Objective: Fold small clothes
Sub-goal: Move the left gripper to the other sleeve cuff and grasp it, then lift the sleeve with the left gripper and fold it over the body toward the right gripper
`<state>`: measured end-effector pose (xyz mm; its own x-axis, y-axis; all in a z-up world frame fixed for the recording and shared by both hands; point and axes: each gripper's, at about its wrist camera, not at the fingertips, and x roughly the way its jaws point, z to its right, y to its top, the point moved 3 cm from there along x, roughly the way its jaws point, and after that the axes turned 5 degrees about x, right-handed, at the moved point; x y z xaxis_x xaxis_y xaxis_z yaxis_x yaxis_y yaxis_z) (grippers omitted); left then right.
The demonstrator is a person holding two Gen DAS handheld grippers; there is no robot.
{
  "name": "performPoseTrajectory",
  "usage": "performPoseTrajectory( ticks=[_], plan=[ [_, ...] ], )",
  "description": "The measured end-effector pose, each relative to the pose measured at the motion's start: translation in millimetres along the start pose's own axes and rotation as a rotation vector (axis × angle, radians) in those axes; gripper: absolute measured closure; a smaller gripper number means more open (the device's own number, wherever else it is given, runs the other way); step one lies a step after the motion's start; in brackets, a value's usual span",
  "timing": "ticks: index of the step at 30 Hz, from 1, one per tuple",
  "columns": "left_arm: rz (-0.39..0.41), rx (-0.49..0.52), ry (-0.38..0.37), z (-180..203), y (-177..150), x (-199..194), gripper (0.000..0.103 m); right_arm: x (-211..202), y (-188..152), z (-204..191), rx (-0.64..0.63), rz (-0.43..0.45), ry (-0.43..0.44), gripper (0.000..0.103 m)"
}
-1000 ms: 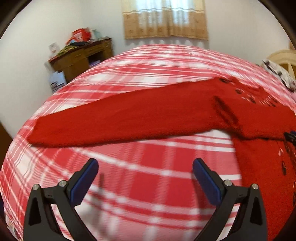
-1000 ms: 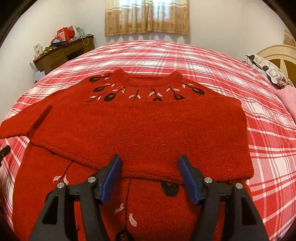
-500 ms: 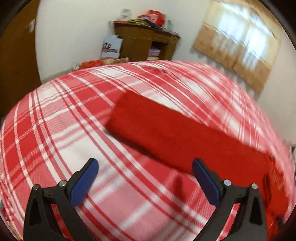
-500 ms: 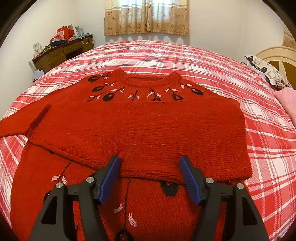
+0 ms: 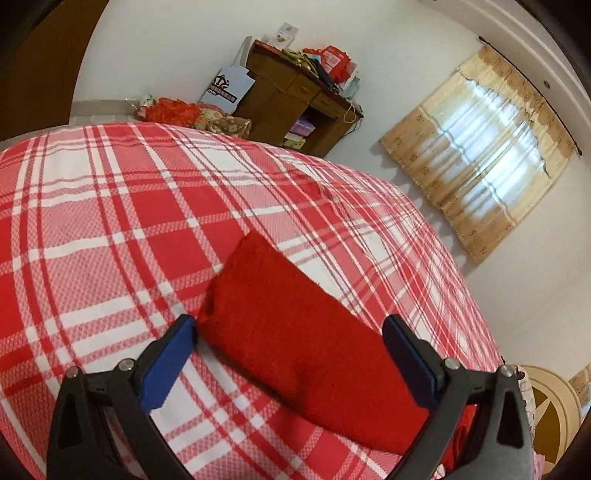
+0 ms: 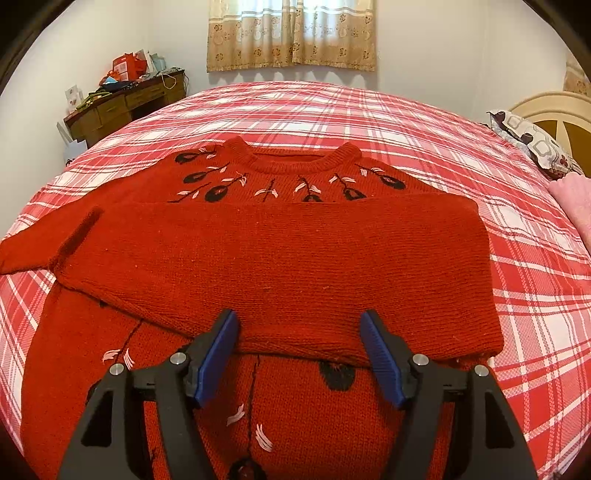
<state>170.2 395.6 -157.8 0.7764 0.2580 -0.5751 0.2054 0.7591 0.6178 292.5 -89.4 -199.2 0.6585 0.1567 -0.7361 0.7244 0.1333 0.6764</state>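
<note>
A red knit sweater (image 6: 295,258) with black and pink flower stitching lies flat on the plaid bed (image 6: 406,122). One sleeve is folded across its chest; the other sleeve (image 6: 22,251) stretches out to the left. My right gripper (image 6: 299,343) hovers open over the lower edge of the folded sleeve, its pads apart from the knit. In the left wrist view, the outstretched sleeve (image 5: 295,332) runs between the blue pads of my left gripper (image 5: 290,347), which is open and tilted. The cuff end (image 5: 243,258) lies just ahead of it. The left pad's tip sits at the sleeve's edge.
A cluttered wooden desk (image 5: 295,96) with bags and boxes stands beyond the bed's corner, also in the right wrist view as the desk (image 6: 122,103). A curtained window (image 6: 291,33) is behind. A patterned pillow (image 6: 532,140), a pink cloth (image 6: 572,199) and a cream headboard (image 6: 554,107) are at the right.
The left gripper has travelled along the outstretched sleeve to its cuff end and rolled, so the room now looks tilted. The right gripper and the sweater have stayed put.
</note>
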Motion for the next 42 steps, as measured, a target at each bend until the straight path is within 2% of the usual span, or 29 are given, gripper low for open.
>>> performPoseTrajectory(
  ticks=[3,4,6,7,8,10,12,20,23,25,30,35,42],
  plan=[
    [0.002,0.013,0.001,0,1,2,0.006,0,0,0,0.001,0.0,0.001,0.033],
    [0.002,0.019,0.002,0,2,2,0.013,0,0,0,0.002,0.0,0.002,0.033],
    [-0.003,0.016,-0.019,-2,3,3,0.037,1,0,0,0.002,0.0,0.003,0.033],
    [-0.023,0.009,-0.042,-4,3,6,0.064,1,1,0,0.002,0.0,0.003,0.033],
    [-0.045,-0.004,-0.059,-7,2,10,0.081,1,1,0,0.001,0.0,0.003,0.033],
    [-0.049,-0.01,-0.051,-12,1,10,0.085,1,1,1,0.002,0.0,0.004,0.033],
    [-0.05,0.002,-0.057,-12,1,10,0.093,1,1,0,0.002,-0.001,0.004,0.033],
    [-0.02,0.061,-0.068,-3,9,-11,0.097,1,2,1,0.003,-0.004,0.006,0.032],
    [-0.003,0.099,-0.089,9,15,-20,0.097,-7,6,5,0.034,0.013,0.035,0.024],
    [-0.005,0.118,-0.099,19,18,-25,0.097,-15,10,4,0.032,0.023,0.049,0.023],
    [-0.005,0.186,-0.157,54,25,-38,0.097,-44,17,1,-0.021,0.053,0.058,0.023],
    [-0.007,0.24,-0.215,93,25,-52,0.098,-81,22,24,0.065,0.11,0.108,0.022],
    [-0.015,0.296,-0.308,146,24,-65,0.098,-107,3,57,0.106,0.133,0.086,0.021]
  ],
)
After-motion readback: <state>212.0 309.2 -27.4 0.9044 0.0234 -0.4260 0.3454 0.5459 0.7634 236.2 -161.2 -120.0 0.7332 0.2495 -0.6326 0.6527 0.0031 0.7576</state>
